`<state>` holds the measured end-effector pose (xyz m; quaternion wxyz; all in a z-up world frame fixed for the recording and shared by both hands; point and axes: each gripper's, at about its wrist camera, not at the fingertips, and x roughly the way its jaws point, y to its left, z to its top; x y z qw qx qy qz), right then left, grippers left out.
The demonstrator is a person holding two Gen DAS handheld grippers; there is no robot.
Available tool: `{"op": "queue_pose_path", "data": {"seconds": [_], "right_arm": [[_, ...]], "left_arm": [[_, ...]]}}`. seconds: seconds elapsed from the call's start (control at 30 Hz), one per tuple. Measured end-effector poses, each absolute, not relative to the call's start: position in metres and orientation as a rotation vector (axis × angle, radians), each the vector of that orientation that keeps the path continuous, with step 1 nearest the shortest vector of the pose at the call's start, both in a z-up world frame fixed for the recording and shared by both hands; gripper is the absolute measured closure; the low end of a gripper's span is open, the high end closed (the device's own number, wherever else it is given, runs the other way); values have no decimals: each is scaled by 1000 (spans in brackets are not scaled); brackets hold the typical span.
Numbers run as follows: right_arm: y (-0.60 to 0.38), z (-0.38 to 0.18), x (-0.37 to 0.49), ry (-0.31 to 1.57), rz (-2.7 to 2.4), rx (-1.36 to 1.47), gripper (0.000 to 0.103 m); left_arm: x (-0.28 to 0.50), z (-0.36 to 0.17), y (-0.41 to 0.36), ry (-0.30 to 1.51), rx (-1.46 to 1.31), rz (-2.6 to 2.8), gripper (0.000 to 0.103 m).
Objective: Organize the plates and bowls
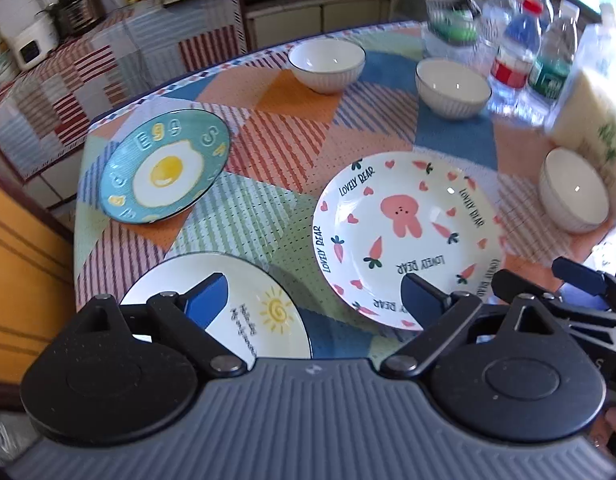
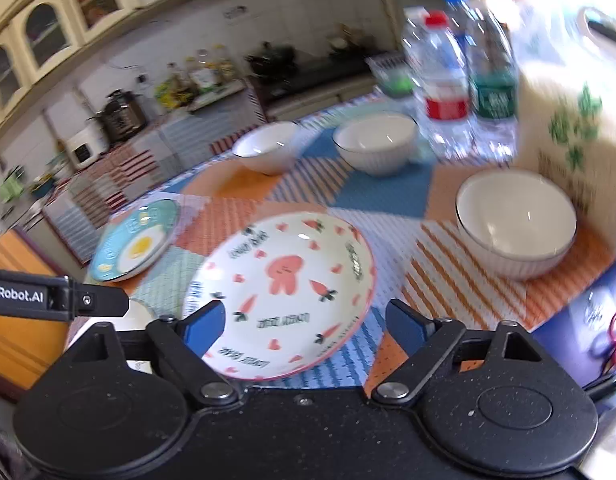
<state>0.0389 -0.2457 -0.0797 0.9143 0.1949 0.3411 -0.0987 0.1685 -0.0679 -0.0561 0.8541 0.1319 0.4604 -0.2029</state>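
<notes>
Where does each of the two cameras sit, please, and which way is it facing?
Left wrist: on the left gripper, facing forward over the sun plate and egg plate; its open fingers show, the right gripper at the edge.
Right wrist: on the right gripper, open, above the bear plate, facing the kitchen.
Shared: bear plate, egg plate, three white bowls, bottles.
</notes>
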Motion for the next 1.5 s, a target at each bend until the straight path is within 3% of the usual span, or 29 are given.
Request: {"op": "queue_pose_path", "data": {"seconds": [0.17,0.27,0.33,0.37,0.4,0.43,0.53,0.63,0.7,0.77,1.5], "right_arm": [[-251,-115,55,727,-249,391,18],[-259,-131,59,742,-258,453,28],[-263,-137,59,740,-253,481,42],[-265,-139,59,731,-250,486,45],[-266,-140,57,709,-265,493,58],[-268,-140,56,697,-286,499,74],[-279,-146,55,676,-260,610,89],[-281,-148,59,688,-255,625,89],[-280,-149,62,694,-251,609,87],[-282,-152,65,696,-232,621,86],[-304,-140,136,658,-96,538,85]], "left_arm": [[203,-94,-82,1039,291,-431,13],[216,-114,-87,1064,310,-416,16],[223,-123,-87,1082,302,-418,21],[224,-127,-86,1072,309,-410,31],[224,-130,-87,1054,327,-391,46],[225,-133,-88,1045,351,-378,49],[229,-140,-87,1043,337,-424,52],[230,-142,-86,1043,316,-465,63],[231,-142,-87,1054,293,-501,81],[231,-143,-89,1058,282,-524,86],[281,-138,-100,1012,325,-486,85]]}}
